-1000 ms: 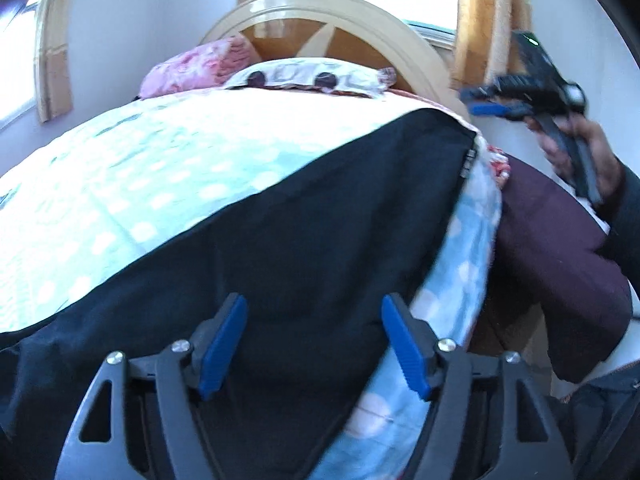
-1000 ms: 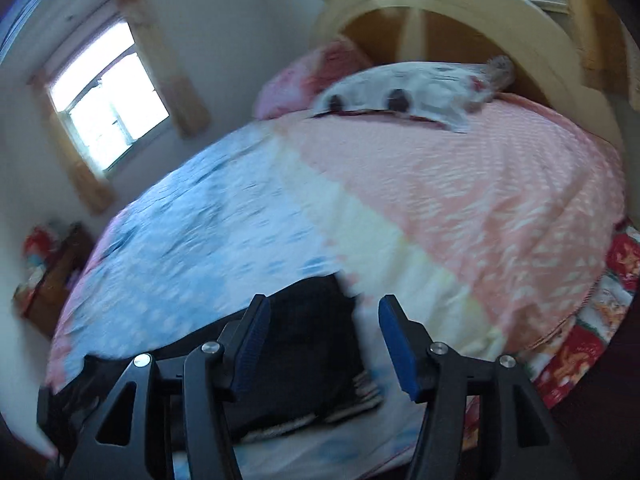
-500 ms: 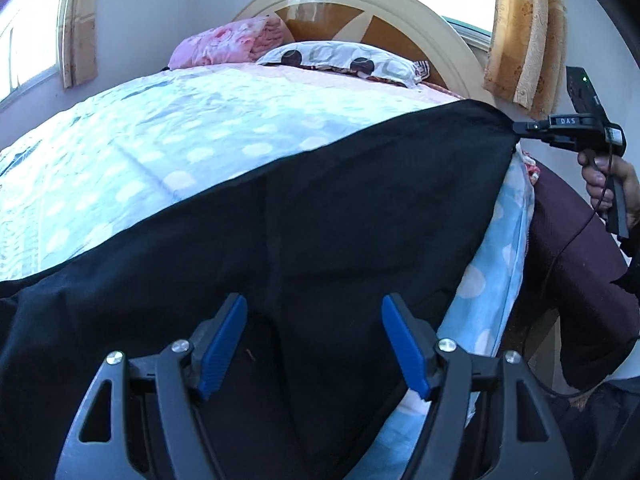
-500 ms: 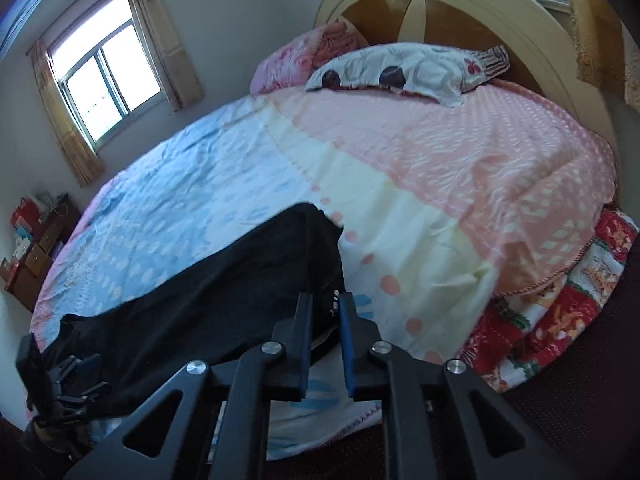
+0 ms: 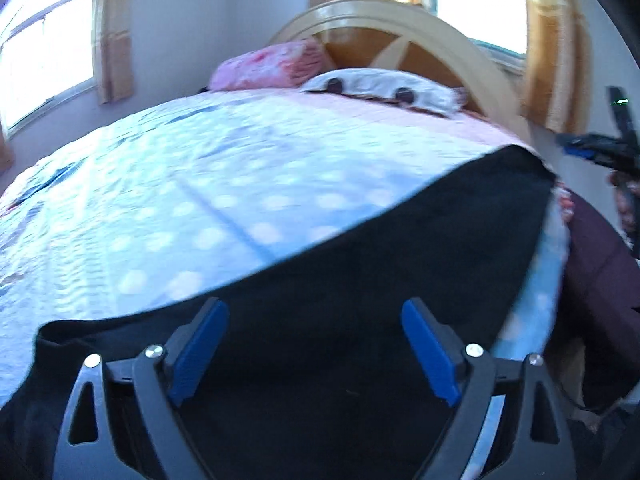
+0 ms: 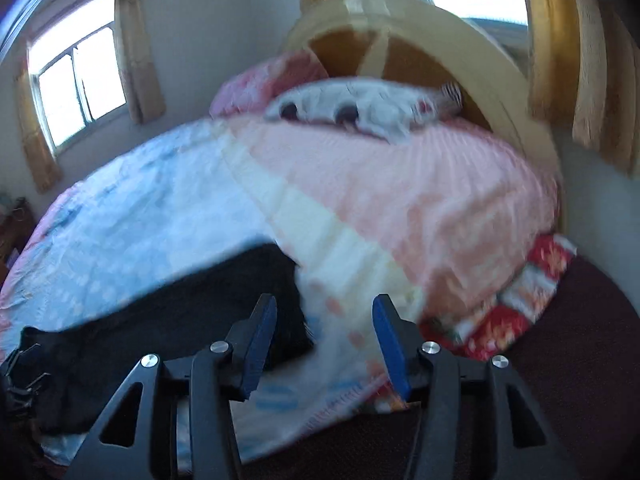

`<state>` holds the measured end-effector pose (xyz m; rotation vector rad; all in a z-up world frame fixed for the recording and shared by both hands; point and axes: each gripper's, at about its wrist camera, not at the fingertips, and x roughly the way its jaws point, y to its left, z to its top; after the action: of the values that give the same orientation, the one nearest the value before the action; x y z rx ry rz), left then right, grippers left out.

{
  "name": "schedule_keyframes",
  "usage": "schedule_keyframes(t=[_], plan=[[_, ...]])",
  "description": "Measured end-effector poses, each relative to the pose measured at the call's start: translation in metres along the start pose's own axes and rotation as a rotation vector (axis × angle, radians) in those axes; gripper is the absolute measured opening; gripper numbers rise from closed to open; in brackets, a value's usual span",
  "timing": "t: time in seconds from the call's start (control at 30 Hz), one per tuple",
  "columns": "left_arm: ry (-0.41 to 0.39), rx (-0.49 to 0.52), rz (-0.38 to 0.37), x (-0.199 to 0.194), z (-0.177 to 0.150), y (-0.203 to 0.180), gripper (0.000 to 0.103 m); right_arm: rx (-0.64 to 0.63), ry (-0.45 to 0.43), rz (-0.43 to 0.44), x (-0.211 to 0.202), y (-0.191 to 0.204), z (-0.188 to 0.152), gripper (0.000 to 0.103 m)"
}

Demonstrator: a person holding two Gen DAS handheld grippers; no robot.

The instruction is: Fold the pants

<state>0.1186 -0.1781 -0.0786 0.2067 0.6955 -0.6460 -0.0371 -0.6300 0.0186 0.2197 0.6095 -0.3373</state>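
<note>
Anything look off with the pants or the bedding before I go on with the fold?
Nothing is spilled or damaged. The black pants lie flat along the near edge of the bed, their right end stopping short of the corner. Both grippers are open and hold nothing: left gripper, right gripper, whose fingers have just been opening.
</note>
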Motion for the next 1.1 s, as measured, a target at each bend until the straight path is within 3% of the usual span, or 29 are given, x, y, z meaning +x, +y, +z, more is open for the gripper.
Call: schedule_keyframes(t=[0.13,0.27,0.37,0.4,0.53,0.63,0.7,0.77,0.83,0.9,1.1], plan=[[0.03,-0.084,0.031,0.017,0.003,0.022,0.092,-0.028,0.039,0.2,0.029,0.04,0.014,0.052],[0.088,-0.112,0.045,0.032,-0.007,0.026,0.092,0.006,0.1,0.22,0.076,0.05,0.019,0.052],[0.115,-0.098,0.052,0.036,-0.018,0.025,0.092,0.033,0.274,0.132,0.114,0.039,0.006,0.052],[0.112,-0.092,0.052,0.034,-0.02,0.024,0.092,0.019,0.283,0.143,0.115,0.035,0.001,0.052],[0.111,-0.069,0.046,0.034,-0.019,0.021,0.092,-0.083,0.279,0.08,0.091,0.049,-0.003,0.052],[0.099,-0.055,0.045,0.039,-0.008,0.02,0.092,-0.078,0.182,0.145,0.078,0.054,0.008,0.052],[0.103,-0.053,0.078,0.042,-0.001,0.023,0.092,-0.096,0.157,0.121,0.081,0.058,0.018,0.052],[0.112,-0.095,0.117,0.045,0.004,0.034,0.092,-0.113,0.157,0.068,0.093,0.064,0.025,0.052],[0.123,-0.153,0.122,0.048,0.004,0.046,0.092,-0.086,0.177,0.088,0.107,0.062,0.031,0.052],[0.131,-0.2,0.112,0.051,-0.001,0.056,0.092,-0.055,0.273,0.118,0.127,0.056,0.028,0.052],[0.145,-0.14,0.127,0.057,-0.002,0.047,0.102,-0.135,0.247,0.078,0.136,0.058,0.02,0.052]])
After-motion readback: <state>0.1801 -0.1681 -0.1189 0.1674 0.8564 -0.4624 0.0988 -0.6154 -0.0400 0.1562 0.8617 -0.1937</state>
